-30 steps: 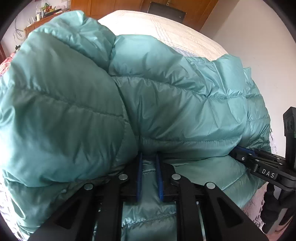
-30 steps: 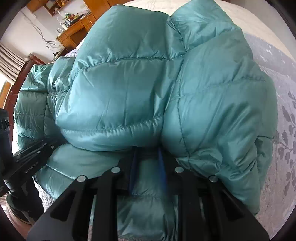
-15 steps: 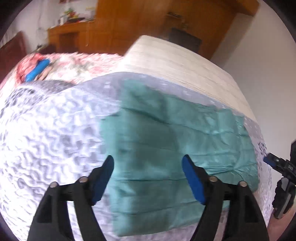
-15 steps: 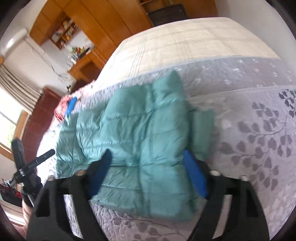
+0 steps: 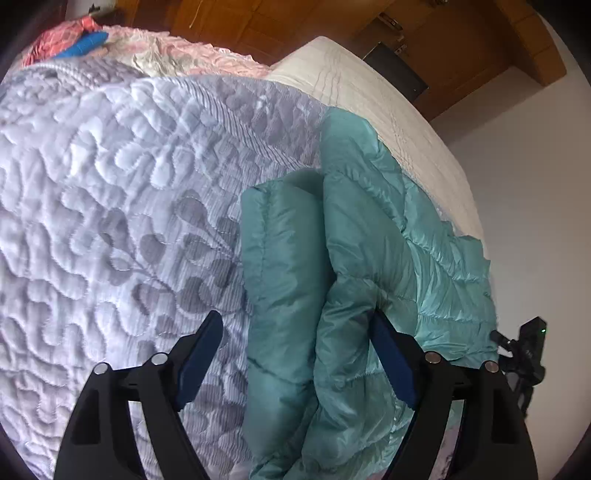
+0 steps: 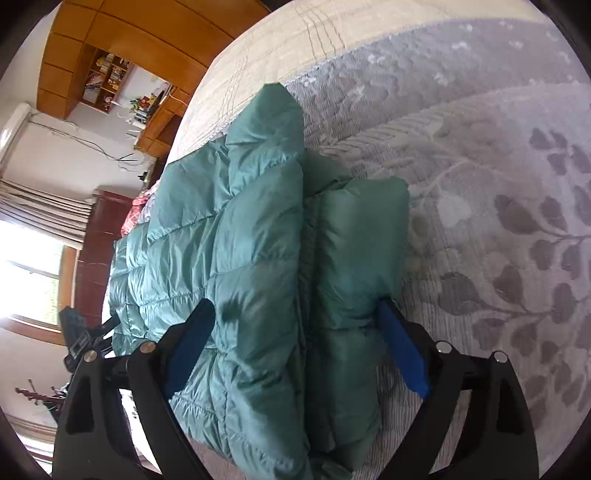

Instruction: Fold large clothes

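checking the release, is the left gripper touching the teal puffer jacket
Cannot tell: in the left wrist view the left gripper is opening around the teal puffer jacket, without a plain gap.

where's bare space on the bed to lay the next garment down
The widest bare stretch is the grey leaf-print quilt beside the teal puffer jacket, running up to the pink bedding. The cream bedspread beyond the jacket is also bare. The jacket fills the strip between both opening grippers.
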`<state>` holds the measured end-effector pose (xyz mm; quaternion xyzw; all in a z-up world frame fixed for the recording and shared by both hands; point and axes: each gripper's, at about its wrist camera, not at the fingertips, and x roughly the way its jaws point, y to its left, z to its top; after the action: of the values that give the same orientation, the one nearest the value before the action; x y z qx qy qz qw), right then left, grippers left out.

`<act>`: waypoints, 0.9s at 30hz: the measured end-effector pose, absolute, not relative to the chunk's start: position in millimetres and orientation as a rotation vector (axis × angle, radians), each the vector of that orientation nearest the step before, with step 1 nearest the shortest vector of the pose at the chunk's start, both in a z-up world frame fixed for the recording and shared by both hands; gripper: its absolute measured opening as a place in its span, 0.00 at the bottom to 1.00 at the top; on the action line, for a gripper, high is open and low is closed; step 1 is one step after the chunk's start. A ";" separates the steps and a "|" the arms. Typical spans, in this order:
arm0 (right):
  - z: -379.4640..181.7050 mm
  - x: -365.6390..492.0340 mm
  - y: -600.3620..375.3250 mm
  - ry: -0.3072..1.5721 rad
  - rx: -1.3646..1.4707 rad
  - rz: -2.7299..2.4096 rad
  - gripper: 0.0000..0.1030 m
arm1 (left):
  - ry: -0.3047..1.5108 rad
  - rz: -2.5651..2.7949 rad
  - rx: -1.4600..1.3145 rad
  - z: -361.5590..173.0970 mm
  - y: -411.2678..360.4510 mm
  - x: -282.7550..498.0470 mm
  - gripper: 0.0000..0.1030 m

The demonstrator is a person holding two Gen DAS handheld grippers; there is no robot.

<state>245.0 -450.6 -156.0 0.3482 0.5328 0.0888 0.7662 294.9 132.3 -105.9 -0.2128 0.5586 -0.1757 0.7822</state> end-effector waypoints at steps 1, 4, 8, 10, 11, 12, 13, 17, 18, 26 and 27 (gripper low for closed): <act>-158.6 244.8 -451.1 1.152 0.778 0.204 0.89 | 1.207 -0.396 -0.476 -108.9 131.4 299.0 0.80; -165.4 245.4 -454.9 1.164 0.808 0.164 0.89 | 1.228 -0.446 -0.527 -121.4 127.6 310.5 0.83; -164.6 235.6 -462.4 1.159 0.814 0.153 0.89 | 1.244 -0.471 -0.566 -133.5 120.6 317.2 0.88; -169.4 232.7 -463.2 1.181 0.816 0.147 0.89 | 1.251 -0.490 -0.577 -138.4 117.6 320.8 0.89; -173.5 230.6 -465.9 1.186 0.830 0.142 0.89 | 1.252 -0.494 -0.578 -140.8 115.2 322.2 0.90; -175.3 229.3 -467.1 1.176 0.852 0.152 0.89 | 1.251 -0.499 -0.576 -140.1 112.7 324.1 0.90; -176.7 229.0 -467.3 1.171 0.868 0.164 0.89 | 1.252 -0.506 -0.573 -143.1 112.8 324.8 0.90; -180.6 240.3 -459.1 1.180 0.870 0.214 0.89 | 1.263 -0.539 -0.561 -144.8 93.4 331.8 0.74; -181.0 244.8 -455.7 1.187 0.867 0.228 0.88 | 1.268 -0.546 -0.563 -144.6 88.0 332.9 0.70; -169.2 246.3 -451.0 1.178 0.901 0.321 0.30 | 1.212 -0.535 -0.491 -113.6 52.8 327.1 0.24; -160.3 241.3 -451.5 1.158 0.898 0.334 0.28 | 1.194 -0.547 -0.500 -106.4 51.3 323.8 0.23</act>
<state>241.3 -451.5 -160.3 0.4078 0.5261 0.1519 0.7306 323.8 51.3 -106.4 -0.2298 0.5491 -0.2514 0.7632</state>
